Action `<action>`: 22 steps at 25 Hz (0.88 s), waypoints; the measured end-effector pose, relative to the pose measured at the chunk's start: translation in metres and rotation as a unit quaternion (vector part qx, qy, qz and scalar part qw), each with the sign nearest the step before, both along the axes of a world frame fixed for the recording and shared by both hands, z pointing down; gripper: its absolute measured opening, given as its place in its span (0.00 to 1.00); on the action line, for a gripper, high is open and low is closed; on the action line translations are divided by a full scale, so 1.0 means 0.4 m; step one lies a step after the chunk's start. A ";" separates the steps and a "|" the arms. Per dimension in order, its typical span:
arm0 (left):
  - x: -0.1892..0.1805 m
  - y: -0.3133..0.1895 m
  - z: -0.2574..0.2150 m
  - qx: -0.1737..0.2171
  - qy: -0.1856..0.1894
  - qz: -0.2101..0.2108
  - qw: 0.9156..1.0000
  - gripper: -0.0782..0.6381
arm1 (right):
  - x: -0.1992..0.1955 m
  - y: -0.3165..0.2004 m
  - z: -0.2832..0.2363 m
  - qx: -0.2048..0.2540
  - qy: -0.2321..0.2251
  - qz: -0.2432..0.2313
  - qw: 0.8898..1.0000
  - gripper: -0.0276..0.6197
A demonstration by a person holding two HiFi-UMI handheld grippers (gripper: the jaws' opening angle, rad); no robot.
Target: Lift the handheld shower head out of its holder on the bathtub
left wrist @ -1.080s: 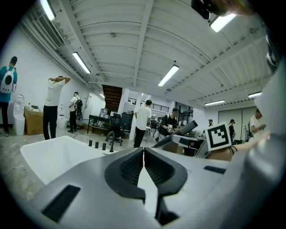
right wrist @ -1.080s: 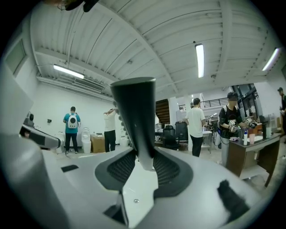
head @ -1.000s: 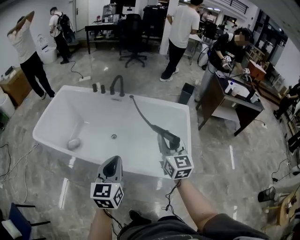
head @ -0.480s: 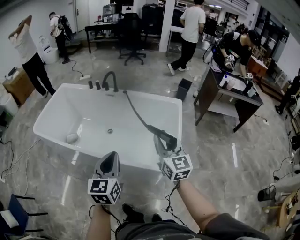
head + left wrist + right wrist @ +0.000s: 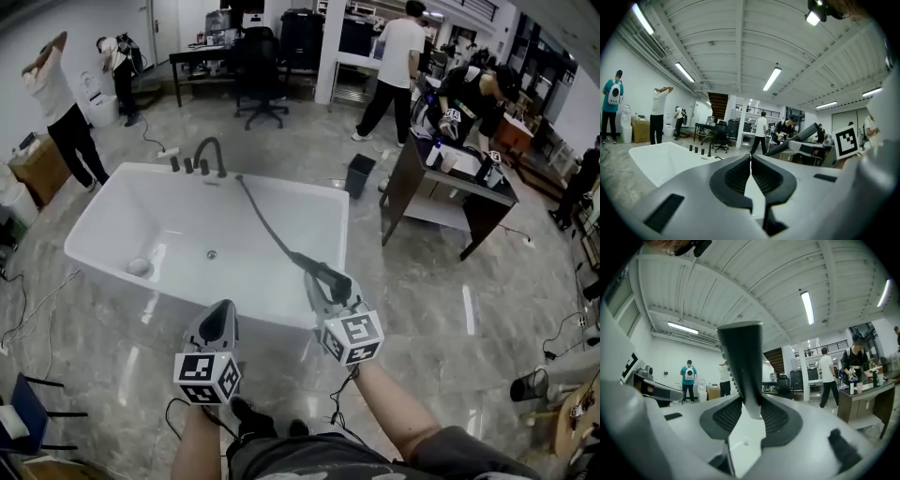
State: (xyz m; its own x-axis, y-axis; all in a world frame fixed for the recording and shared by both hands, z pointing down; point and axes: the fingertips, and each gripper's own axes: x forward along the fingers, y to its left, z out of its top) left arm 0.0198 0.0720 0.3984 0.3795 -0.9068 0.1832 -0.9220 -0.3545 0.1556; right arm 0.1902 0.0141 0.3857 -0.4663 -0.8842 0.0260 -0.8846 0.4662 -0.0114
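The dark handheld shower head [image 5: 330, 277] is out of its holder, and my right gripper [image 5: 323, 289] is shut on its handle above the floor, just off the white bathtub's [image 5: 108, 202] near right corner. Its dark hose [image 5: 267, 225] runs back over the tub to the rim beside the black tap [image 5: 208, 151]. In the right gripper view the handle [image 5: 740, 357] stands up between the pads of the right gripper [image 5: 751, 411]. My left gripper [image 5: 222, 317] is shut with nothing in it, left of the right one; its jaws [image 5: 750, 164] meet.
A dark desk [image 5: 450, 192] with a person working at it stands to the right, with a black bin [image 5: 356, 174] near the tub's far corner. Other people stand at the back left and centre, beside an office chair [image 5: 258, 70]. Cables [image 5: 28, 323] lie on the marble floor.
Both grippers have drawn back from the tub together, the right one carrying the shower head, so the hose stretches further. The tub sits farther off. A person at the back walked right.
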 end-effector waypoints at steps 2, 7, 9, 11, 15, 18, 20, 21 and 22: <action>0.019 0.021 0.003 0.000 -0.001 0.000 1.000 0.13 | 0.013 0.024 0.002 0.002 0.000 -0.005 1.000 0.25; 0.044 0.054 0.013 -0.004 -0.003 -0.001 1.000 0.13 | 0.026 0.064 0.031 -0.009 0.001 -0.012 1.000 0.25; 0.049 0.061 0.013 -0.004 -0.005 0.000 1.000 0.13 | 0.030 0.071 0.044 -0.016 -0.001 -0.011 1.000 0.25; 0.051 0.065 0.012 -0.004 -0.008 -0.001 1.000 0.13 | 0.033 0.074 0.052 -0.020 0.000 -0.010 1.000 0.25; 0.054 0.065 0.008 -0.003 -0.010 -0.001 1.000 0.13 | 0.038 0.073 0.067 -0.028 0.005 -0.005 1.000 0.25; 0.056 0.065 0.009 -0.004 -0.010 0.001 1.000 0.13 | 0.037 0.073 0.076 -0.031 0.008 -0.003 0.999 0.25; 0.054 0.066 0.010 -0.006 -0.011 0.001 1.000 0.13 | 0.033 0.075 0.080 -0.033 0.010 -0.004 0.999 0.25; 0.054 0.068 0.011 -0.006 -0.012 0.001 1.000 0.13 | 0.031 0.077 0.083 -0.034 0.011 -0.006 0.999 0.25; 0.055 0.070 0.011 -0.006 -0.013 0.001 1.000 0.13 | 0.030 0.079 0.087 -0.036 0.012 -0.007 0.999 0.25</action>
